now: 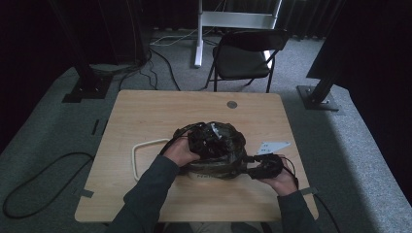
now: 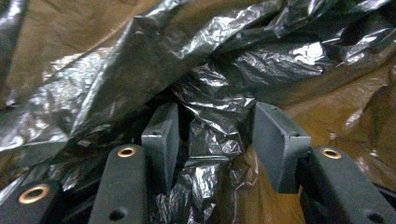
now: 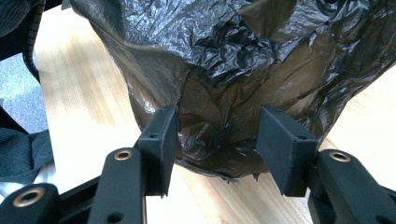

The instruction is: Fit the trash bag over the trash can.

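high view: a black plastic bag (image 1: 216, 150) sits mid desk (image 1: 145, 111), draped over a round container. the left hand (image 1: 180, 151) pushes the left tongs (image 1: 201, 141) into the bag's top; the right tongs (image 1: 252, 167) lie low at its right side. a white loop (image 1: 138, 155) lies left, with bare desk behind.

left gripper view: tongs (image 2: 215, 133) apart, crumpled bag (image 2: 210, 126) between them, unpinched.

right gripper view: tongs (image 3: 217, 135) apart, astride the bag's (image 3: 219, 70) lower edge.
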Demonstrator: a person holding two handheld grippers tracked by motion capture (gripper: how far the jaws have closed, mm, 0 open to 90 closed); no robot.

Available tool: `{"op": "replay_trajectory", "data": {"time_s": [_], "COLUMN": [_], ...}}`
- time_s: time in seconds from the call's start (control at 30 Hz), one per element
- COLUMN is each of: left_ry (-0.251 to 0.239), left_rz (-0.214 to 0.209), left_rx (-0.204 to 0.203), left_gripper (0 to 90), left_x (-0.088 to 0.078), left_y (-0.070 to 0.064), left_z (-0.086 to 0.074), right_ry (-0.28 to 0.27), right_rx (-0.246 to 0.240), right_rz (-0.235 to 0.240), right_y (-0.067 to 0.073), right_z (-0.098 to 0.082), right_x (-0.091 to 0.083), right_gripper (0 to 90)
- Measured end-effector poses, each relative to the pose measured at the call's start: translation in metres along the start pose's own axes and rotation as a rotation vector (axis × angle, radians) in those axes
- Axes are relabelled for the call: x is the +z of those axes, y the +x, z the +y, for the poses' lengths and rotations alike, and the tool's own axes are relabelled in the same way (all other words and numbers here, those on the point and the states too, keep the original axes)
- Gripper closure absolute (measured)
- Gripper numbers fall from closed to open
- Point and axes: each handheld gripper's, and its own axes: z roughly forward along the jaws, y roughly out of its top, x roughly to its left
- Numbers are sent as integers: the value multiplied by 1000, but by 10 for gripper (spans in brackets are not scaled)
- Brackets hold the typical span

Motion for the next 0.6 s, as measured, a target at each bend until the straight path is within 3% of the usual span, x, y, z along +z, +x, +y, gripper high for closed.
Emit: {"op": "replay_trajectory", "data": {"time_s": [0.6], "left_ry": [39], "left_rz": [-2], "left_rx": [29], "left_gripper": [512], "left_x": [6], "left_y": [-4], "left_z": [1], "right_ry": [0], "right_rx": [1], "right_rz": [0], "right_y": [0], "right_z": [0], "right_x": [1], "right_gripper": [479]}}
